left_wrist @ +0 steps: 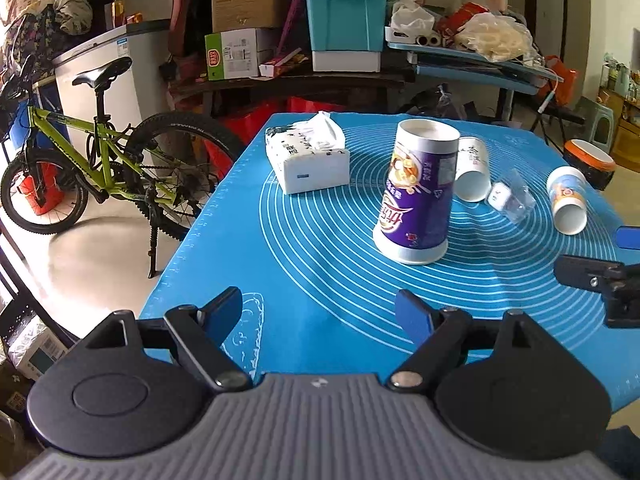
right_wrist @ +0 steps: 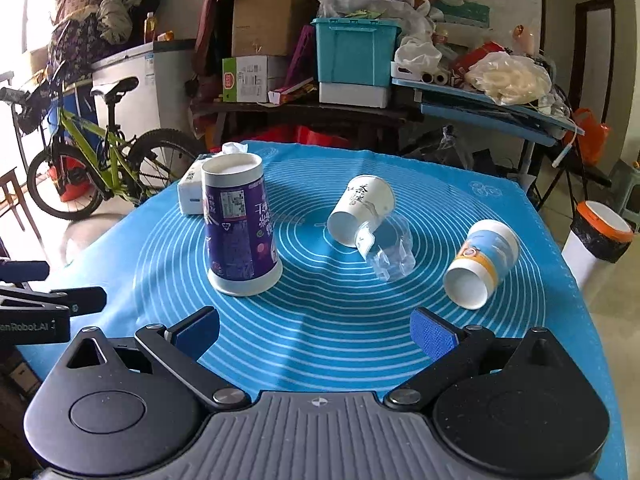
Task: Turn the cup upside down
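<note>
A tall purple cup (left_wrist: 416,196) stands upside down on the blue mat (left_wrist: 320,264), wide rim down; it also shows in the right wrist view (right_wrist: 238,228). A white paper cup (right_wrist: 360,210), a clear plastic cup (right_wrist: 390,254) and a blue-and-orange cup (right_wrist: 482,264) lie on their sides. My left gripper (left_wrist: 326,316) is open and empty, near the mat's front edge, short of the purple cup. My right gripper (right_wrist: 316,334) is open and empty, in front of the lying cups.
A white tissue pack (left_wrist: 308,158) sits at the mat's far left. A green bicycle (left_wrist: 100,152) stands left of the table. Cluttered shelves with a teal bin (left_wrist: 344,20) stand behind. An orange-rimmed waste bin (right_wrist: 600,236) is off the right edge.
</note>
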`<act>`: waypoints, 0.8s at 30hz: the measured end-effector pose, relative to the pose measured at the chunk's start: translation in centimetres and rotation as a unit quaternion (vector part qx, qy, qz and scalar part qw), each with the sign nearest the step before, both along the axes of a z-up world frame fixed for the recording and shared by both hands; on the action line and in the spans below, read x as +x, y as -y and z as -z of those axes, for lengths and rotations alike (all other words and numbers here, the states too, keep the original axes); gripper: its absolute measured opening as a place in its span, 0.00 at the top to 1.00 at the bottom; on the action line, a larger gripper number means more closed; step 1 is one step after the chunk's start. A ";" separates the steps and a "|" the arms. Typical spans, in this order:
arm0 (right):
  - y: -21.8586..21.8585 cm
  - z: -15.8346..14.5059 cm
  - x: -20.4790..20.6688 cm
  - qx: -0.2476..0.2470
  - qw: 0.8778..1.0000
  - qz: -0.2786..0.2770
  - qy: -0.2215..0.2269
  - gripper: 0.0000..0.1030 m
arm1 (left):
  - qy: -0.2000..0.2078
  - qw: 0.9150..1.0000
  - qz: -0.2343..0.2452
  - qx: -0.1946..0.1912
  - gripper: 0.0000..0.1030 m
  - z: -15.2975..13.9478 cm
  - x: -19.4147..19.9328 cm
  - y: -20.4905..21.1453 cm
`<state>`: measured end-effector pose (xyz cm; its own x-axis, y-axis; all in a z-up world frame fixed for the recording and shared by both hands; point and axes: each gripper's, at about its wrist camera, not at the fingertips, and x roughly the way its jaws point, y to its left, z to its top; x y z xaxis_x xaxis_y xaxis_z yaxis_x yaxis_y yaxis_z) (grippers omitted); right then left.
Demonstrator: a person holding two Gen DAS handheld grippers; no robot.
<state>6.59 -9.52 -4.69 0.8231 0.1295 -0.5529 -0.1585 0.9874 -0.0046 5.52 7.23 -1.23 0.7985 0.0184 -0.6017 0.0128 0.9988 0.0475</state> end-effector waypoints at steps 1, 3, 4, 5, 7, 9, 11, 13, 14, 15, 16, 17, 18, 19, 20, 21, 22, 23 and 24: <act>0.2 -0.2 -0.4 0.006 1.000 0.002 0.002 0.00 | 0.000 1.000 0.002 0.000 0.19 0.0 -0.2 0.0; 0.5 -0.5 -1.2 0.015 1.000 0.007 0.007 0.00 | 0.000 1.000 0.006 0.000 0.19 -0.1 -0.6 0.1; 0.6 -0.6 -1.5 0.015 1.000 0.010 0.010 0.00 | 0.000 1.000 0.008 0.000 0.19 -0.1 -0.7 0.1; 0.7 -0.7 -2.0 0.013 1.000 0.013 0.014 0.00 | 0.001 1.000 0.010 0.000 0.19 -0.2 -0.9 0.2; 0.9 -0.8 -2.6 0.010 1.000 0.017 0.019 0.00 | 0.002 1.000 0.012 0.001 0.19 -0.3 -1.1 0.3; 1.2 -0.8 -3.1 0.016 1.000 0.016 0.019 0.00 | 0.004 1.000 0.015 0.002 0.19 -0.4 -1.4 0.4; 1.4 -0.8 -3.6 0.020 1.000 0.015 0.019 0.00 | 0.004 1.000 0.019 0.002 0.19 -0.4 -1.7 0.6; 1.4 -0.8 -4.1 0.018 1.000 0.013 0.020 0.00 | 0.005 1.000 0.024 0.003 0.19 -0.5 -2.0 0.8; 1.4 -0.8 -4.2 0.017 1.000 0.012 0.021 0.00 | 0.005 1.000 0.026 0.005 0.19 -0.5 -2.1 0.8; 1.5 -0.8 -4.4 0.016 1.000 0.012 0.022 0.00 | 0.005 1.000 0.028 0.006 0.19 -0.5 -2.2 0.9; 1.5 -0.8 -4.6 0.017 1.000 0.012 0.023 0.00 | 0.006 1.000 0.030 0.007 0.19 -0.5 -2.3 1.0; 1.6 -0.9 -4.7 0.019 0.999 0.013 0.023 0.00 | 0.005 0.999 0.031 0.007 0.19 -0.6 -2.3 1.0; 1.6 -0.9 -4.7 0.021 0.999 0.013 0.024 0.00 | 0.006 0.999 0.033 0.007 0.19 -0.6 -2.4 1.0; 1.7 -0.9 -4.9 0.024 0.999 0.014 0.024 0.00 | 0.006 0.999 0.034 0.007 0.19 -0.6 -2.5 1.0; 1.7 -1.0 -5.0 0.025 0.999 0.014 0.025 0.00 | 0.007 0.999 0.035 0.008 0.19 -0.7 -2.5 1.0; 1.8 -1.0 -5.0 0.027 0.999 0.014 0.026 0.00 | 0.008 0.999 0.036 0.010 0.19 -0.7 -2.6 1.1; 1.8 -1.0 -5.1 0.027 0.999 0.014 0.027 0.00 | 0.010 0.999 0.037 0.011 0.19 -0.7 -2.6 1.1; 1.8 -1.0 -5.2 0.028 0.999 0.013 0.027 0.00 | 0.011 0.999 0.037 0.012 0.19 -0.7 -2.7 1.2; 1.8 -1.0 -5.2 0.027 0.999 0.013 0.027 0.00 | 0.011 0.999 0.038 0.013 0.19 -0.7 -2.7 1.2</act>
